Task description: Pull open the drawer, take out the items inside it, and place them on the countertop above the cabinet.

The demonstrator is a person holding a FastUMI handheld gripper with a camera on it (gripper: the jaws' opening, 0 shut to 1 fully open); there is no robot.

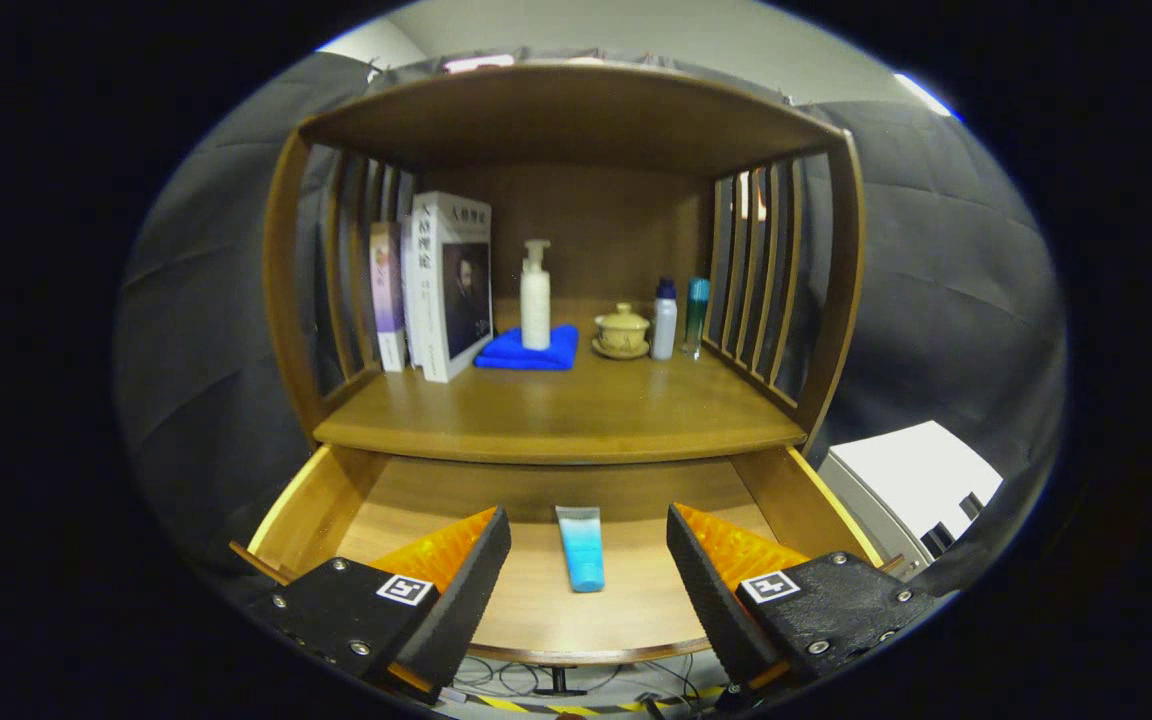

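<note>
- Between my gripper (588, 560) fingers, on the floor of the pulled-out drawer (536, 620), lies the blue tube (581, 548), the one item I can see inside.
- My fingers stand spread wide, one to each side of the tube, pinching nothing and touching nothing that I can make out.
- I read the tube as flat on the wood, roughly midway between the two fingers, a shade nearer the left one, and close to the line of the fingertips.
- Its long axis runs front to back, along the way my fingers point, with one end toward the cabinet's back and the other toward the drawer's front edge.
- The far end looks pale and squared; which end carries the cap I cannot tell.
- Since the tube lies along my fingers, I judge a straight descent would let them close across its narrow width with no twist of the wrist.
- Above the drawer, the countertop (556, 410) has bare wood in front of the books (441, 285), the blue cloth (528, 350) with its pump bottle (535, 296), the lidded cup (622, 331) and two small bottles (678, 318).
</note>
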